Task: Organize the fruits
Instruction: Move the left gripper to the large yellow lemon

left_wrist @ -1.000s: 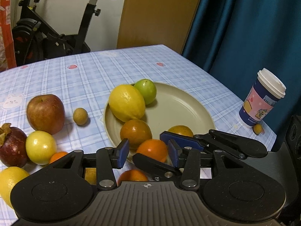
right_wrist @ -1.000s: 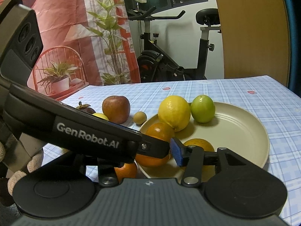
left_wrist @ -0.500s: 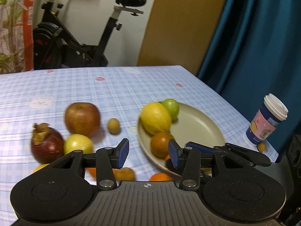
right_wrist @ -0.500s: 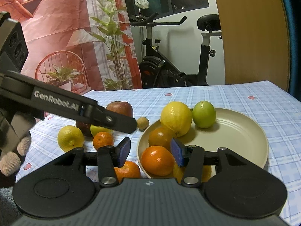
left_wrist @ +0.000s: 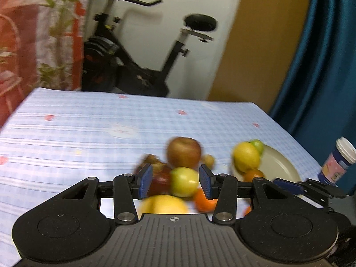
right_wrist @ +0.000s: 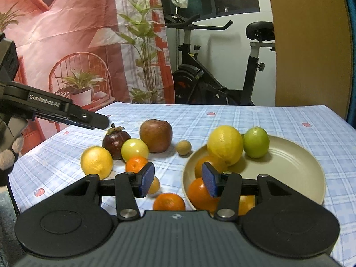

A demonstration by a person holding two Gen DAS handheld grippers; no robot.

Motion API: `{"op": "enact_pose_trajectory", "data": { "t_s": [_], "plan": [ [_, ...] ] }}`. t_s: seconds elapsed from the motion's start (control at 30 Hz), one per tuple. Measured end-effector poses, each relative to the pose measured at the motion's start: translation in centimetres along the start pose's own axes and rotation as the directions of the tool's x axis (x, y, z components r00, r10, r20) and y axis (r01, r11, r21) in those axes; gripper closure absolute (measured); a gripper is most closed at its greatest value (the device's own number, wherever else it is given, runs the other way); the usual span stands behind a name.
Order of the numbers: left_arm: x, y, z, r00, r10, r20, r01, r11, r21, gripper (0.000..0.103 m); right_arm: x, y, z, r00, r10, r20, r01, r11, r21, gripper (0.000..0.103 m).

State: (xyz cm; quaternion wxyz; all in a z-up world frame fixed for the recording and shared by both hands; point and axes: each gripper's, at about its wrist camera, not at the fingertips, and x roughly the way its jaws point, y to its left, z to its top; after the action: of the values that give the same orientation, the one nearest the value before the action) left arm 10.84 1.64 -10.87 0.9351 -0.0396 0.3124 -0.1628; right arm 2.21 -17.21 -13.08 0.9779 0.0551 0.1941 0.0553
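Both tongs, left tongs (left_wrist: 175, 183) and right tongs (right_wrist: 178, 182), gape empty above the fruit-strewn tablecloth (right_wrist: 244, 115).

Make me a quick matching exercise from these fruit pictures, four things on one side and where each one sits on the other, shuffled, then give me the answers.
Things:
1. green lime
2. red apple
3. paper cup
4. mangosteen

Places:
A. near the table's far right edge, beyond the plate
B. on the cloth, just left of the pale yellow fruit
C. on the plate, beside the big lemon
D. on the cloth, left of the small brown fruit

Pairs: 1-C, 2-D, 3-A, 4-B
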Motion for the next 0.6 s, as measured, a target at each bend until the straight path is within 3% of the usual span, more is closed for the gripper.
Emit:
{"op": "enact_pose_trajectory", "data": {
  "t_s": [0.27, 0.43, 0.5, 0.6],
  "plan": [
    [-1.7, 4.5, 1.1, 0.997, 0.070, 0.027, -0.068, 0.996, -0.063, 0.055, 1.5, 1.4, 1.5, 1.000, 0.023, -0.018, -0.023, 0.999, -0.037, 0.052],
    [-1.2, 4.7, 0.7, 0.999, 0.034, 0.008, -0.033, 0.997, -0.073, 0.054, 2.7, 2.4, 2.4, 0.998, 0.046, -0.037, -0.048, 0.998, -0.046, 0.052],
    [-0.9, 4.7, 0.0, 1.000, 0.009, -0.008, -0.009, 0.996, -0.087, 0.045, 3.2, 3.0, 2.6, 0.997, 0.065, -0.048, -0.067, 0.996, -0.052, 0.052],
    [-0.3, 4.6, -1.2, 1.000, -0.009, -0.010, 0.007, 0.993, -0.115, 0.043, 4.4, 4.6, 2.5, 0.991, 0.106, -0.082, -0.113, 0.989, -0.095, 0.052]
  ]
}}
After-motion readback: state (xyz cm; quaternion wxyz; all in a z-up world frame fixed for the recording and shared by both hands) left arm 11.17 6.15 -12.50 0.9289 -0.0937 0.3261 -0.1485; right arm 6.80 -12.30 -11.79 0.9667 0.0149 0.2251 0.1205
